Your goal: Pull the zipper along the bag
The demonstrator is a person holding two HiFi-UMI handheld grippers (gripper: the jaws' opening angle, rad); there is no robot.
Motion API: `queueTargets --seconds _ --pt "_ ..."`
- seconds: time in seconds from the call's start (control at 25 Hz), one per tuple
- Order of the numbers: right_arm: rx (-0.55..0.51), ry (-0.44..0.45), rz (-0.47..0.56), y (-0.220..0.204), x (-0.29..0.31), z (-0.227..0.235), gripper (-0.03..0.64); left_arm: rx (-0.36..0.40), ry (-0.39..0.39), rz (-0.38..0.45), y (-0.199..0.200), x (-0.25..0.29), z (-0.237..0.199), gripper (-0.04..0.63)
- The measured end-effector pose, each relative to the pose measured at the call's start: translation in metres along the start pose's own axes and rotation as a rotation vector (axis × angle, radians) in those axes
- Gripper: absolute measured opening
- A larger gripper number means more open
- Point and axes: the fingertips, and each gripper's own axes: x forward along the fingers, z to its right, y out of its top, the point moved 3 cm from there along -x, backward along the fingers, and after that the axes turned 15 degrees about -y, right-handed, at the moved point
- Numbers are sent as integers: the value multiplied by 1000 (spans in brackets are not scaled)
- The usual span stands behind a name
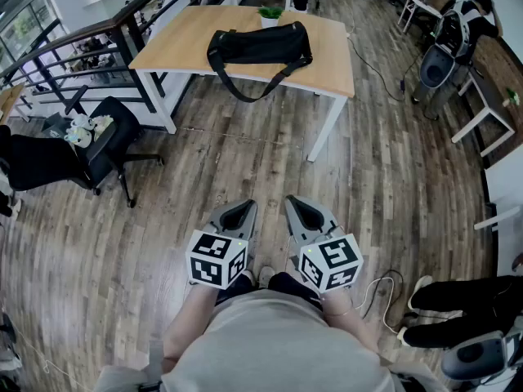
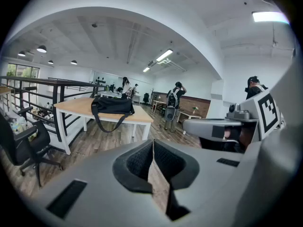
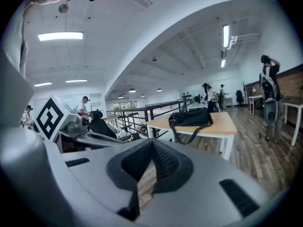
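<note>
A black duffel bag (image 1: 260, 46) lies on a light wooden table (image 1: 327, 51) across the room, its strap hanging over the front edge. Both grippers are held low, side by side over the wooden floor, far from the bag. My left gripper (image 1: 243, 207) has its jaws closed together with nothing between them. My right gripper (image 1: 295, 203) is likewise shut and empty. The left gripper view has the bag (image 2: 112, 105) ahead at left beyond its jaws (image 2: 152, 144). In the right gripper view the bag (image 3: 191, 117) sits ahead at right, past the jaws (image 3: 151, 144).
A black office chair (image 1: 106, 141) stands at the left by a dark railing (image 1: 98, 43). A small potted plant (image 1: 270, 15) sits behind the bag. A cable (image 1: 384, 288) lies on the floor at my right. People stand by desks at the far right (image 1: 470, 23).
</note>
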Motion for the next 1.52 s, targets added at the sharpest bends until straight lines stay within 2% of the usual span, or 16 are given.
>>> queueTargets --seconds 0.16,0.4,0.56,0.68,0.84,1.08,1.32,1.4,1.44,1.52 --pt "6 -18 -6 6 -2 3 6 30 10 -7 3 1 -2 25" --pt "33 -23 -1 4 0 6 6 6 -19 -4 4 5 -5 25" --pt "25 -18 -14 1 2 7 6 17 -19 4 8 5 -7 25" --pt "44 0 -3 0 3 8 6 25 -2 15 9 4 -9 26" --pt "38 -25 2 2 5 18 8 31 28 -7 6 7 -13 26" --pt "28 -36 -22 -1 9 30 9 35 3 -14 3 20 -10 28" --pt "45 -35 -33 -10 9 44 9 28 21 -23 -4 35 -7 28" --pt "53 -38 -38 -13 8 50 22 21 34 -26 -6 39 -6 29" --pt "58 -38 -43 -14 8 53 52 14 39 -27 -7 42 -4 29" --pt "70 -36 -51 -17 7 56 54 4 43 -27 -7 46 0 29"
